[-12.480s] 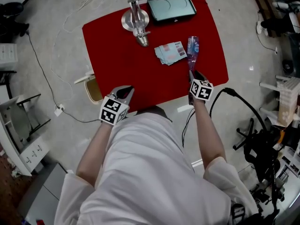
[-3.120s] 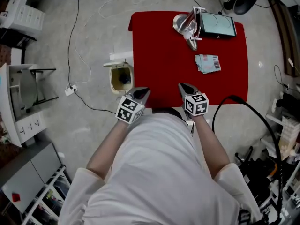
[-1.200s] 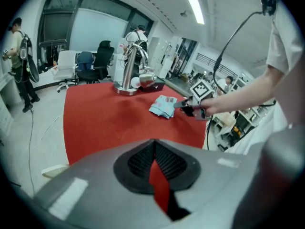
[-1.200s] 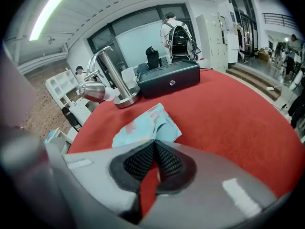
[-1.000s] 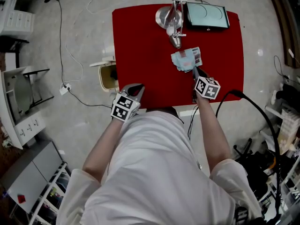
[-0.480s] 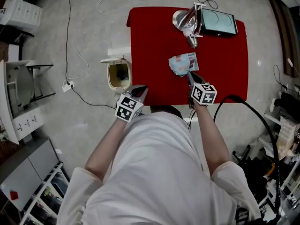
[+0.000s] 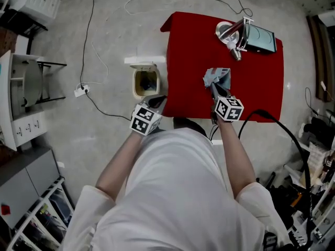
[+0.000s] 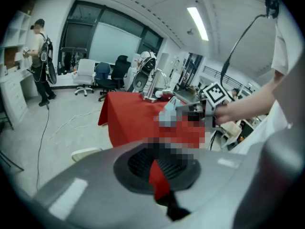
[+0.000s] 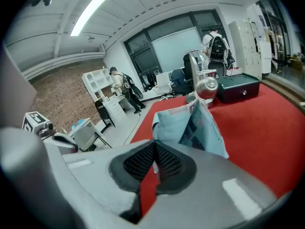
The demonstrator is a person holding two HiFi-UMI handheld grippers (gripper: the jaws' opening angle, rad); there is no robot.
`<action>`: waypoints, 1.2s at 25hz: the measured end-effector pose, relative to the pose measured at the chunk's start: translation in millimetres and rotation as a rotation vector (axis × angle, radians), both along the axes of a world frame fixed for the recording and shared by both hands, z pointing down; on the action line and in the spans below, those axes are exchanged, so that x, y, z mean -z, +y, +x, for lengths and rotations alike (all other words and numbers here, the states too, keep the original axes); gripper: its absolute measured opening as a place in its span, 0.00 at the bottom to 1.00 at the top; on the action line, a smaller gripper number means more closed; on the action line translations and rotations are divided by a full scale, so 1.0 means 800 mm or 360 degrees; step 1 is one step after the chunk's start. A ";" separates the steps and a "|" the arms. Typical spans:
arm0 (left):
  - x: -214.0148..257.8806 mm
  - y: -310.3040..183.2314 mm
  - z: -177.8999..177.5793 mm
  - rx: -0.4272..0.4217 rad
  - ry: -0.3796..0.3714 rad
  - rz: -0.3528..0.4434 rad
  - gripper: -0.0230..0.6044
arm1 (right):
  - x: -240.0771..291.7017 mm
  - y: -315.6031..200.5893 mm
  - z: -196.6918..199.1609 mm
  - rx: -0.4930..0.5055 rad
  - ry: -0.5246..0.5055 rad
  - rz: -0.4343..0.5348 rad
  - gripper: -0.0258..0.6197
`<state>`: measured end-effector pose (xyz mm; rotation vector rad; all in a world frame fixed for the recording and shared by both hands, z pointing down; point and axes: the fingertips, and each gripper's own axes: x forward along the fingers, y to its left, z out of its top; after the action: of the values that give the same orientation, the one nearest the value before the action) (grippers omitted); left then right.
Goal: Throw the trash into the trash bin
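The red table is the biggest thing here. It spreads out ahead of the right gripper and lies off to the right of the left gripper, whose tips hang just beside the table's near left corner, over the grey floor.

The person's white shirt fills the space behind both grippers.

The trash bin stands open on the floor, just ahead of the left gripper's tips and slightly to their left, well to the left of the right gripper's tips. Something dark lies inside it.

At the far end of the table, well beyond the right gripper's tips, sit a dark box and, touching its left side, a shiny metal stand.

The trash, a crumpled pale blue packet, sticks out past the right gripper's tips above the red cloth. In the right gripper view the ribbed pads are pinched tight on the packet's near edge.

In the left gripper view the left gripper's jaws are drawn together, with nothing between them.
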<state>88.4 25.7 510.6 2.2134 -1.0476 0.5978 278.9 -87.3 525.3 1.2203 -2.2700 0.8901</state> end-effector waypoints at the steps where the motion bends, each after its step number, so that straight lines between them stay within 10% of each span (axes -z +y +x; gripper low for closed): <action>1: 0.001 0.003 -0.009 0.0013 0.0003 0.0002 0.04 | 0.003 0.002 -0.013 0.0018 -0.0003 0.0010 0.04; 30: -0.019 0.093 -0.240 0.0270 -0.0001 -0.0071 0.04 | -0.010 0.117 -0.379 0.0669 -0.0137 -0.0037 0.04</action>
<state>-103.5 99.8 525.8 2.0608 -1.1969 0.5412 -24.4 6.7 533.5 0.6625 -2.4445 0.8140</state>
